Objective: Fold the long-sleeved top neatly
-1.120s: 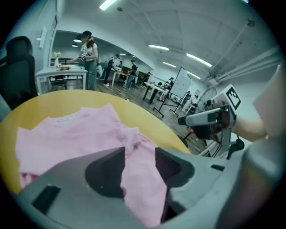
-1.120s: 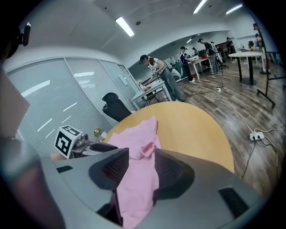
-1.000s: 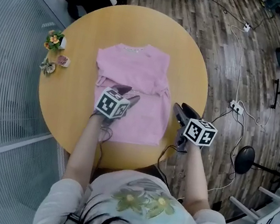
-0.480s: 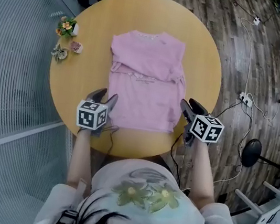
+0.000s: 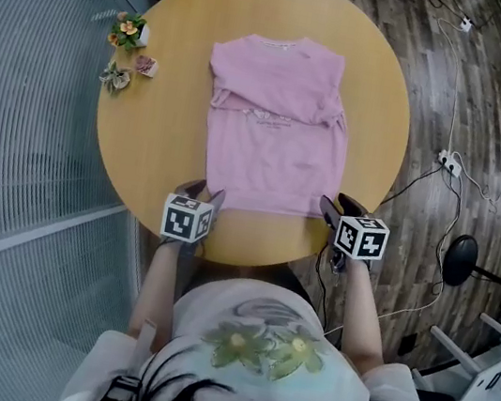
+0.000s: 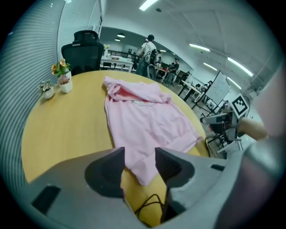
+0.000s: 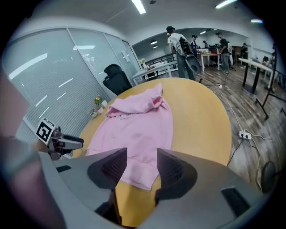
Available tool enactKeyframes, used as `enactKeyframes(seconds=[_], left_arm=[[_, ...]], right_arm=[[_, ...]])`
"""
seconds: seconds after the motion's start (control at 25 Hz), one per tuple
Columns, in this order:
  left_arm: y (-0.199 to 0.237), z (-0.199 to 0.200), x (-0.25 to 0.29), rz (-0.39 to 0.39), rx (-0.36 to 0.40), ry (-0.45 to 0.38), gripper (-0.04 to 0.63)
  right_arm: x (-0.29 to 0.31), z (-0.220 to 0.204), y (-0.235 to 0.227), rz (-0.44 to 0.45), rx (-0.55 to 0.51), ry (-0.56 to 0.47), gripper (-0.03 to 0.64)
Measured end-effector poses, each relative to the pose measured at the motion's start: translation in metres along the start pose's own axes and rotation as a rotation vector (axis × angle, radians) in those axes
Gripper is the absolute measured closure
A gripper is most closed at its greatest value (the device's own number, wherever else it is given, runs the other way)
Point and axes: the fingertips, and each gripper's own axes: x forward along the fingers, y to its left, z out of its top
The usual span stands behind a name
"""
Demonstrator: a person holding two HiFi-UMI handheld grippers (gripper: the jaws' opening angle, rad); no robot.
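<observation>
A pink long-sleeved top [image 5: 274, 142] lies flat on the round wooden table [image 5: 157, 132], collar at the far side, both sleeves folded in across the chest. My left gripper [image 5: 202, 192] hovers at the hem's near left corner, open. In the left gripper view that hem corner [image 6: 139, 170] shows in the gap of the left gripper [image 6: 139, 162], untouched by the pads. My right gripper [image 5: 337, 206] is at the hem's near right corner, and its jaws have just been opening. The right gripper [image 7: 138, 167] stands open over the corner [image 7: 142, 178], gripping nothing.
Small flower pots [image 5: 130, 37] stand at the table's left edge. A ribbed glass wall runs along the left. Cables and a power strip [image 5: 449, 163] lie on the wooden floor to the right. A black chair [image 6: 85, 47] and people stand beyond the table.
Both grippers have pulled back toward the near table edge. The left one left the middle of the top for the left hem corner; the right one dropped to the right hem corner.
</observation>
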Motion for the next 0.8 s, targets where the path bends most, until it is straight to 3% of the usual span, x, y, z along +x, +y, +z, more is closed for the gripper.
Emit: enactKeyframes(seconds=[0.36,0.6,0.8], left_arm=[[0.001,-0.048,0.019,0.034,-0.019,0.098,0.402],[0.001,-0.053,0.029,0.026,-0.101,0.097,0.402],[0.008,-0.058,0.032,0.056,-0.085,0.124,0.425]], right_arm=[[0.014,-0.054,-0.001,-0.077,-0.082,0.100,0.414],[0.025,-0.068,-0.008,-0.143,-0.156,0.139,0.416],[0.036,-0.075,-0.008,-0.189,-0.228,0.194,0.418]])
